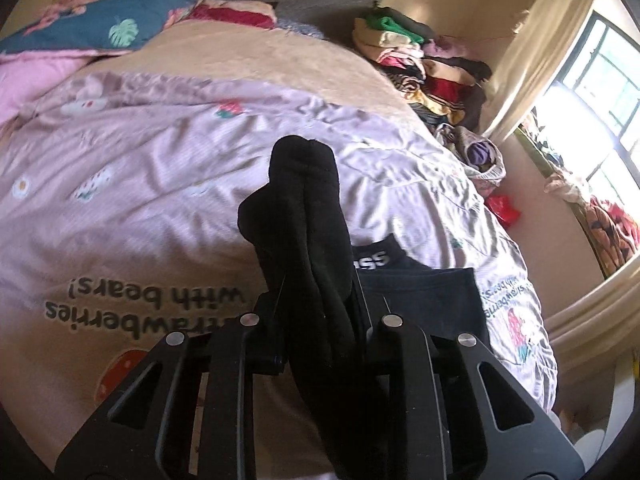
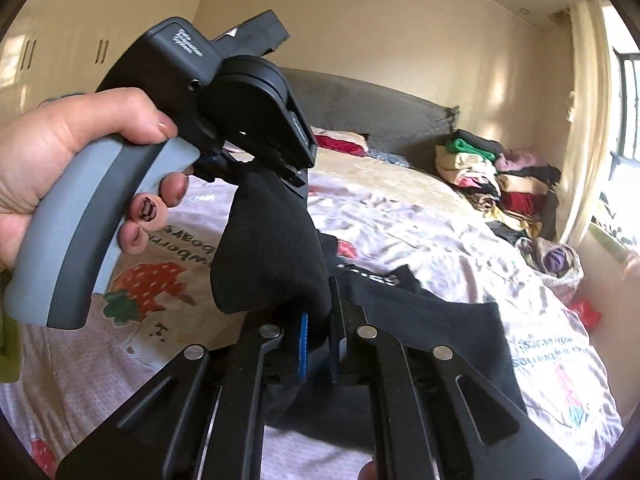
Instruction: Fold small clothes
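A pair of black socks [image 1: 304, 216] is held up above the bed between both grippers. My left gripper [image 1: 320, 300] is shut on one end of the socks, which stick out forward past its fingers. In the right wrist view the left gripper [image 2: 288, 168] hangs above, and the socks [image 2: 268, 256] run down from it into my right gripper [image 2: 320, 320], which is shut on their lower end. A dark navy garment with white lettering [image 1: 424, 292] lies flat on the bed below; it also shows in the right wrist view [image 2: 432, 320].
A pink printed duvet [image 1: 160, 184] covers the bed. A pile of mixed clothes [image 1: 420, 64] sits at the far right by the headboard [image 2: 360, 100]. Blue floral bedding [image 1: 108, 20] lies at the far left. A window and curtain [image 1: 532, 52] are to the right.
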`<state>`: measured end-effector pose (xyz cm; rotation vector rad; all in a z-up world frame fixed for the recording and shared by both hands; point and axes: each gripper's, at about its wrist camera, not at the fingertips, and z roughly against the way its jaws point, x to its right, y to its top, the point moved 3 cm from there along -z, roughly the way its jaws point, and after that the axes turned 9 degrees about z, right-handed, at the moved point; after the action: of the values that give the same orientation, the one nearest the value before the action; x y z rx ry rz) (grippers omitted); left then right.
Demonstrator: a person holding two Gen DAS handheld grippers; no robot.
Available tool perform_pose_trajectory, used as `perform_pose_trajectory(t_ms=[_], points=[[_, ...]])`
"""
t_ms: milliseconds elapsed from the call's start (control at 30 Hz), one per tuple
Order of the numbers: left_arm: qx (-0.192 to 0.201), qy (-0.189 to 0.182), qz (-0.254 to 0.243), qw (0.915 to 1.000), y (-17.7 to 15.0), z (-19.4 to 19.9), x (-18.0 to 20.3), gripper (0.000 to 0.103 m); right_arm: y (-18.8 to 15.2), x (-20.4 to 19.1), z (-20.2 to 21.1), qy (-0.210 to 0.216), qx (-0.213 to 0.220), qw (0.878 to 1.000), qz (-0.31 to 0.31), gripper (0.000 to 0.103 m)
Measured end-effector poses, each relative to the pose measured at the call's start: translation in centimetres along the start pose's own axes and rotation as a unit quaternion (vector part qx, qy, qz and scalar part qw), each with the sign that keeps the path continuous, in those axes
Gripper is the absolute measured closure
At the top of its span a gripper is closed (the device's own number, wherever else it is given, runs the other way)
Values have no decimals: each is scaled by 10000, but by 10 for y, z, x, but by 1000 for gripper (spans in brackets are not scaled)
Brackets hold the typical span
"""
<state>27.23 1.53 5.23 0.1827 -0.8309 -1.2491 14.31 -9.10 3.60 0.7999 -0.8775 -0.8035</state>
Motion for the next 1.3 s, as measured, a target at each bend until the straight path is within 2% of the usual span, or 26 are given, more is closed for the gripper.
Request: perform_pose_trajectory(t_ms=[467, 900, 1133, 1200, 1300], points=[[-189, -231, -270, 9992, -19, -25, 69, 87, -35, 57, 18, -220, -168, 9963, -811, 97], [-652, -238, -582, 9959, -51, -76, 122, 87, -79, 99, 20, -146, -669, 9805, -1843, 97], [-910, -141, -728, 9931, -67, -106, 141, 87, -112, 117, 12, 317, -983, 9546, -2794, 96], [-955, -109, -764, 9924, -70, -113, 146, 86, -118, 121, 11, 488, -1017, 9437, -3109, 96], [-1035, -118, -736, 9918, -74, -123, 153, 77, -127, 124, 9, 670, -1071, 9289, -3481, 95]])
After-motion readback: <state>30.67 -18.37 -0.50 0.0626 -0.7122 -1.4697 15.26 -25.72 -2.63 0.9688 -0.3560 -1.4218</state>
